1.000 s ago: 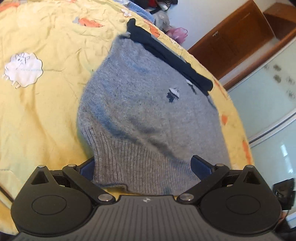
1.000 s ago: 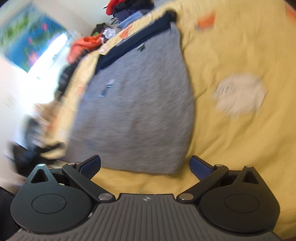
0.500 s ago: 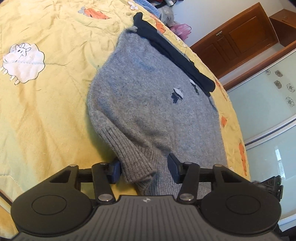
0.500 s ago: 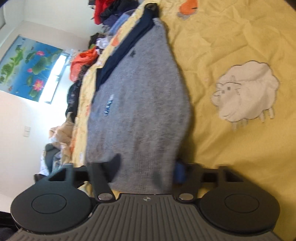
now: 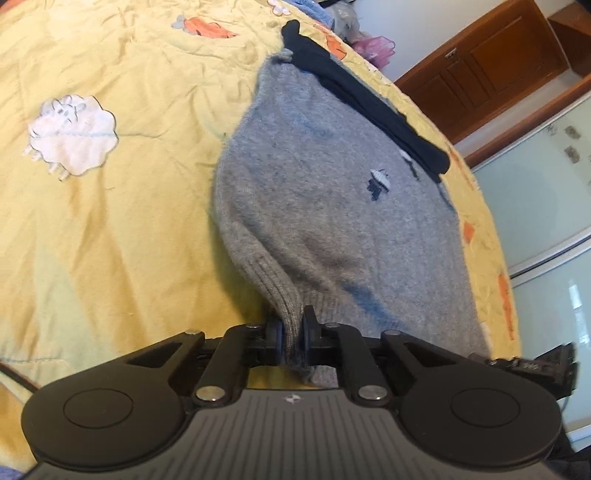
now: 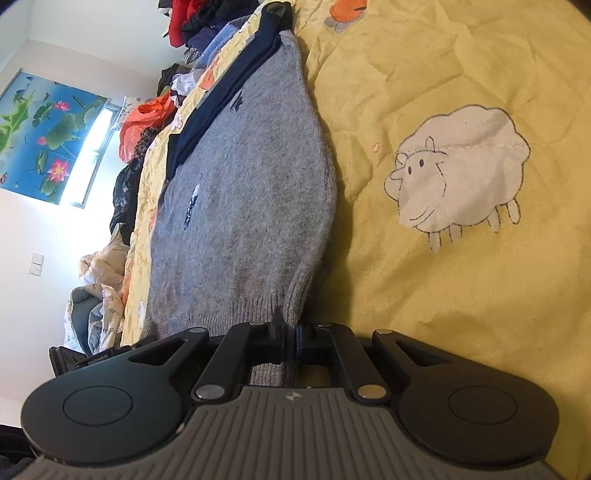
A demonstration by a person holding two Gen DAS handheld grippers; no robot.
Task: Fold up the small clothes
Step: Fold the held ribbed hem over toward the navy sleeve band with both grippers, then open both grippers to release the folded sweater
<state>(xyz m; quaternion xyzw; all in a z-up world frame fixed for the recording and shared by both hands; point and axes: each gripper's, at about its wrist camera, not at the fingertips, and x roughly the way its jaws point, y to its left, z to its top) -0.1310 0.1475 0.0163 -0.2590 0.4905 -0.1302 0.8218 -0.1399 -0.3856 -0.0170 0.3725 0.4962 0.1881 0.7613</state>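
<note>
A small grey knitted sweater (image 5: pixel 332 206) with a dark navy band along its far edge lies on a yellow quilt (image 5: pixel 110 221). My left gripper (image 5: pixel 291 332) is shut on the ribbed hem at the sweater's near left corner. In the right wrist view the same grey sweater (image 6: pixel 243 192) stretches away from me, and my right gripper (image 6: pixel 286 334) is shut on the ribbed hem at its near right corner. Both corners are pinched into a fold between the pads.
The quilt carries white sheep patches (image 6: pixel 458 170) and orange patches (image 5: pixel 210 27). A heap of mixed clothes (image 6: pixel 192 22) sits at the far end. A wooden cabinet (image 5: pixel 491 59) and a glass door (image 5: pixel 546 206) stand beyond the bed's edge.
Both grippers went from wide open over the hem to shut on it. The hem corners have bunched up and lifted a little between the pads.
</note>
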